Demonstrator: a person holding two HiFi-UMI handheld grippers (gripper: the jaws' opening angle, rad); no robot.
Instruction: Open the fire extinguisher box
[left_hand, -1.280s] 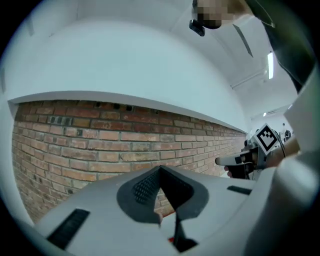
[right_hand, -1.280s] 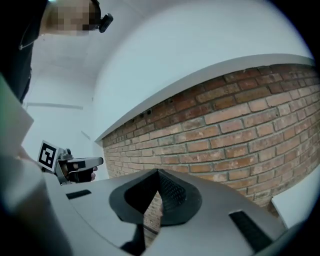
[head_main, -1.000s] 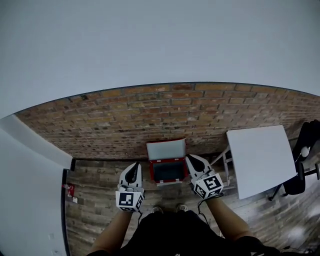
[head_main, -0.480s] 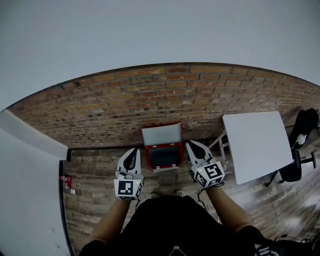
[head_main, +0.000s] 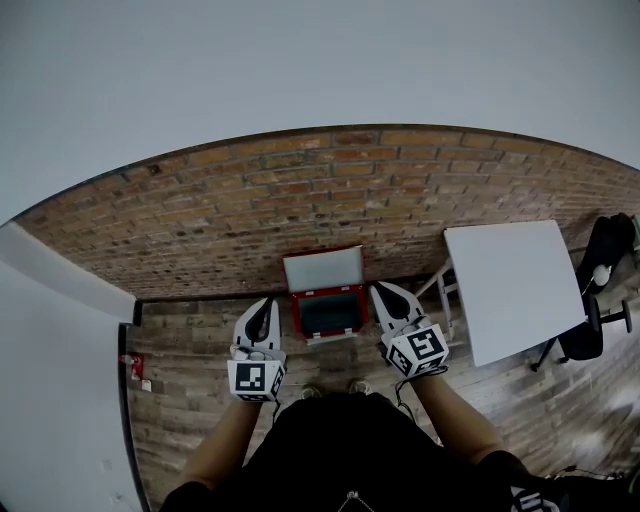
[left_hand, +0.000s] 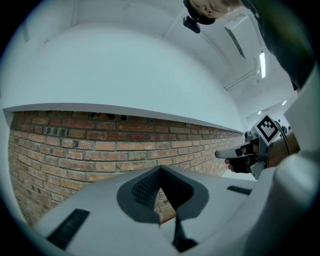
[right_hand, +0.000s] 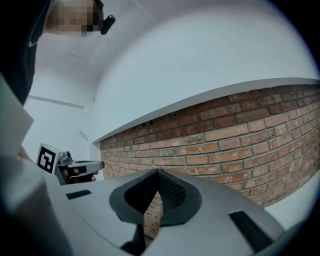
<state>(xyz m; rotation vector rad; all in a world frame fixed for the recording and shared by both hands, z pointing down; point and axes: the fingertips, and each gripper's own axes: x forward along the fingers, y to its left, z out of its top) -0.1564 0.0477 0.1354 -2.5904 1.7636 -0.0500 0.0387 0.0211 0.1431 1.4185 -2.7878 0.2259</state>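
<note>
In the head view a red fire extinguisher box (head_main: 325, 311) stands on the floor against the brick wall, its lid (head_main: 322, 268) raised and leaning back, its dark inside showing. My left gripper (head_main: 263, 318) hangs shut to the left of the box, held above the floor and empty. My right gripper (head_main: 386, 300) is shut and empty just right of the box. In the left gripper view the shut jaws (left_hand: 160, 172) point at the brick wall, with the other gripper (left_hand: 250, 150) at the right. The right gripper view shows its shut jaws (right_hand: 157, 174) against the same wall.
A brick wall (head_main: 300, 210) runs across the back with a white wall above. A white table (head_main: 515, 290) stands at the right, a dark chair (head_main: 600, 300) beyond it. A white wall (head_main: 50, 370) closes the left side, with a small red object (head_main: 135, 365) on the wooden floor (head_main: 190, 360).
The head view shifted between the earliest frame and now, so box, wall and grippers sit higher in the picture. Both grippers stay shut beside the open box.
</note>
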